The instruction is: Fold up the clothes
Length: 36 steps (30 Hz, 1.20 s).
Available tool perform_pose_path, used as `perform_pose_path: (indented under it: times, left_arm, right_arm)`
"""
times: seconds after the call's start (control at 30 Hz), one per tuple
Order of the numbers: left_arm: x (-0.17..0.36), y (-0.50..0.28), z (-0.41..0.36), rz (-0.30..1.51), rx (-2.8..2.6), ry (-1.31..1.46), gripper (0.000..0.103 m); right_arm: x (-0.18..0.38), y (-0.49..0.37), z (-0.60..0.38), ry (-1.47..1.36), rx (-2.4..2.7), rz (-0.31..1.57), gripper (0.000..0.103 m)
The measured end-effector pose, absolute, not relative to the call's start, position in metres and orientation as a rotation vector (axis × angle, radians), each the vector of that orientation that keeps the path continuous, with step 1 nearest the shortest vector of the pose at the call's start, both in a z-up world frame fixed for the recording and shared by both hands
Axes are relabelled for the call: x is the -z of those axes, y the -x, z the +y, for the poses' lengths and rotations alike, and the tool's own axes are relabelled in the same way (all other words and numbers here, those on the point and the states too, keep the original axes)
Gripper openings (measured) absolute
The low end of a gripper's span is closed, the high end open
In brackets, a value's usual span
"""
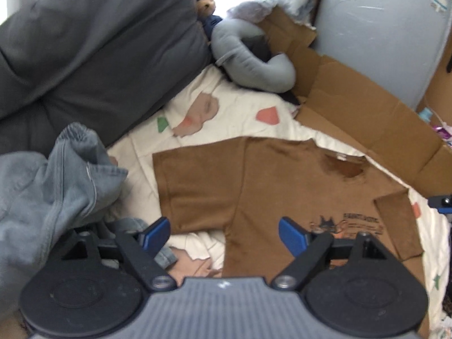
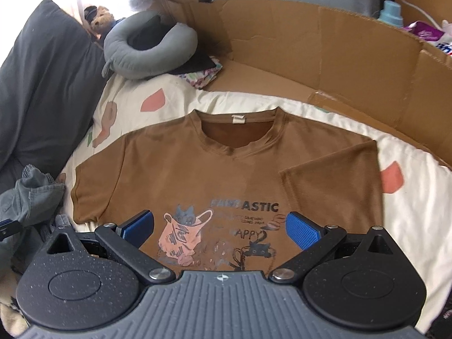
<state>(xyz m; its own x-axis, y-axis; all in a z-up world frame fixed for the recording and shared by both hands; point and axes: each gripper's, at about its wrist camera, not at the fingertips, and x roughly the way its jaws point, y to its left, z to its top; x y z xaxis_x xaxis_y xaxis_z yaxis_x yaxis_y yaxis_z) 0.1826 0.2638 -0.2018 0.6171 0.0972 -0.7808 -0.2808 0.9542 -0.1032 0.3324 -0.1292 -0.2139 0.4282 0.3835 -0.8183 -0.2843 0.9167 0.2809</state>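
Right wrist view: brown T-shirt [image 2: 226, 169] lies flat beneath the spread, empty right tool [image 2: 220, 227].

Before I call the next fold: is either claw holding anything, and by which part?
Nothing is held. The left claw and right claw are both open above the brown T-shirt, touching no cloth.

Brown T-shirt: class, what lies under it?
The T-shirt lies flat on a cream patterned bedsheet, which shows all round it. Whatever is beneath the shirt's middle is covered.
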Motion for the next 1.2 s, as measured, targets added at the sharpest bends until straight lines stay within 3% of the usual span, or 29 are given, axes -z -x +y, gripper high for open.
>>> perform_pose_path:
  times: [0.33, 0.73, 1.2]
  left_arm:
    - [0.269, -0.191, 0.298, 0.849, -0.296, 0.348, 0.062]
    - [0.331, -0.205, 0.327, 0.817, -0.350, 0.537, 0.062]
    - [0.376, -0.212, 0.337, 0.774, -0.423, 0.739, 0.072]
  right_arm:
    - [0.256, -0.335, -0.082, -0.006, -0.514, 1.032, 0.102]
    - [0.290, -0.329, -0.039, 0.055, -0.617, 1.022, 0.102]
    - [0.322, -0.319, -0.029, 0.099, -0.643, 1.059, 0.102]
